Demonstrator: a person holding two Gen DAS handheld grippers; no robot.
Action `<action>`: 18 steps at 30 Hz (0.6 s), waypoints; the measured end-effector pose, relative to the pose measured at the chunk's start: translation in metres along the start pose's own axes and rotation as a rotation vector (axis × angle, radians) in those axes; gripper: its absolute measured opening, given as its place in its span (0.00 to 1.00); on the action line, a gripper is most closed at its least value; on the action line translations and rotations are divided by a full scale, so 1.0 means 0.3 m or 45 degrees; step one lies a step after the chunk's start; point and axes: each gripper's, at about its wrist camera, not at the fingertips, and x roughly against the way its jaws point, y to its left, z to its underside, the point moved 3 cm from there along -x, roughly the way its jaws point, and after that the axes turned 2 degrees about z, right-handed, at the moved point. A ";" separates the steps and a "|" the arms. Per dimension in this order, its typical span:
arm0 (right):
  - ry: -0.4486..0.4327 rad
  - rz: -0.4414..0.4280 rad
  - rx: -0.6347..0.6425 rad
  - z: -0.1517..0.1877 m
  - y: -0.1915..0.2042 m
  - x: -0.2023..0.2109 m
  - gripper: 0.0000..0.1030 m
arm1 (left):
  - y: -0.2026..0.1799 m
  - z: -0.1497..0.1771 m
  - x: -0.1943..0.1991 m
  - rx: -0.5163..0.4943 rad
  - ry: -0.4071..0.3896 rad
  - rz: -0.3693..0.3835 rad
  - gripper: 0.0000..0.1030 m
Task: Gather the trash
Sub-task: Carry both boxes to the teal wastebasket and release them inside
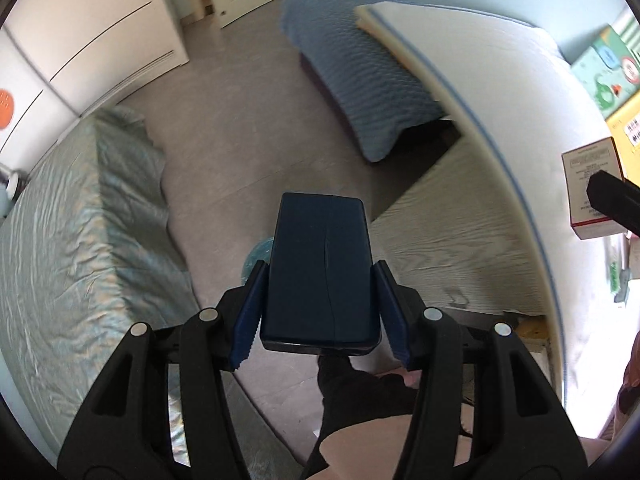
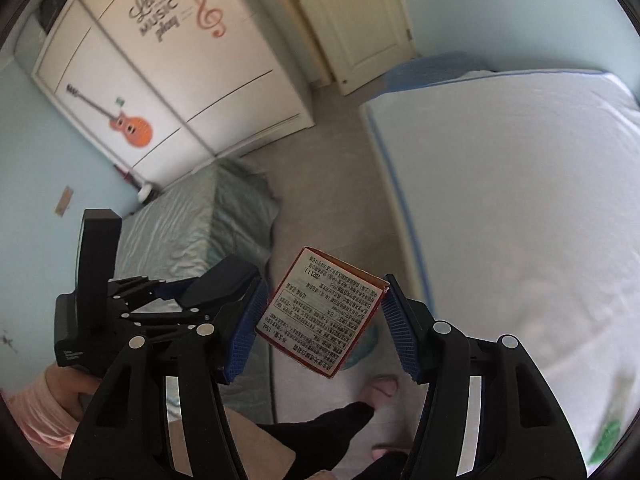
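We are holding a piece of trash in each gripper, above the grey floor point(image 1: 248, 152) of a bedroom. Our left gripper point(image 1: 320, 292) is clenching a dark blue box point(image 1: 320, 264); the blue pads point(image 1: 250, 316) are pressing on its two long sides, and the box is sticking out forward past the fingertips, pointing steeply down at the floor. Just behind the box, on the floor, a bit of teal bag point(image 1: 258, 258) is peeking out. Beneath the gripper a black-socked foot point(image 1: 344, 384) is showing.

Our right gripper point(image 2: 324, 320) is gripping a small white carton with red edges point(image 2: 320, 312), its printed face turned toward the camera and tilted so one corner points down. The right pad is touching the carton's far right corner, the left pad its left edge. In the left wrist view the same carton point(image 1: 592, 192) is showing at the far right, over the white mattress point(image 1: 500, 92).

To the left in the right wrist view we are seeing our left gripper point(image 2: 224, 280) with the box, just beside the carton. Farther left lies a low bed with a pale green cover point(image 2: 200, 232); beyond it are standing a white wardrobe point(image 2: 180, 80) with a guitar sticker and a white door point(image 2: 352, 16).
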 end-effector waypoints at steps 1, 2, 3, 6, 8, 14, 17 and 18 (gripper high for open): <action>0.017 -0.015 0.015 -0.014 0.026 -0.027 0.58 | 0.026 0.002 -0.005 0.017 0.008 -0.007 0.49; 0.035 -0.033 0.030 -0.025 0.045 -0.053 0.58 | 0.050 0.005 -0.011 0.034 0.015 -0.009 0.49; 0.054 -0.049 0.045 -0.038 0.062 -0.080 0.58 | 0.073 0.009 -0.015 0.052 0.020 -0.010 0.49; 0.098 -0.089 0.093 -0.052 0.119 -0.126 0.58 | 0.130 0.019 -0.032 0.097 0.036 -0.014 0.49; 0.126 -0.114 0.121 -0.057 0.153 -0.154 0.58 | 0.159 0.033 -0.041 0.128 0.050 -0.015 0.49; 0.194 -0.179 0.204 -0.072 0.243 -0.219 0.60 | 0.212 0.052 -0.064 0.175 0.071 -0.009 0.49; 0.195 -0.207 0.217 -0.079 0.278 -0.239 0.86 | 0.236 0.056 -0.074 0.178 0.079 -0.017 0.58; 0.189 -0.215 0.218 -0.082 0.283 -0.239 0.88 | 0.243 0.059 -0.073 0.177 0.076 -0.032 0.74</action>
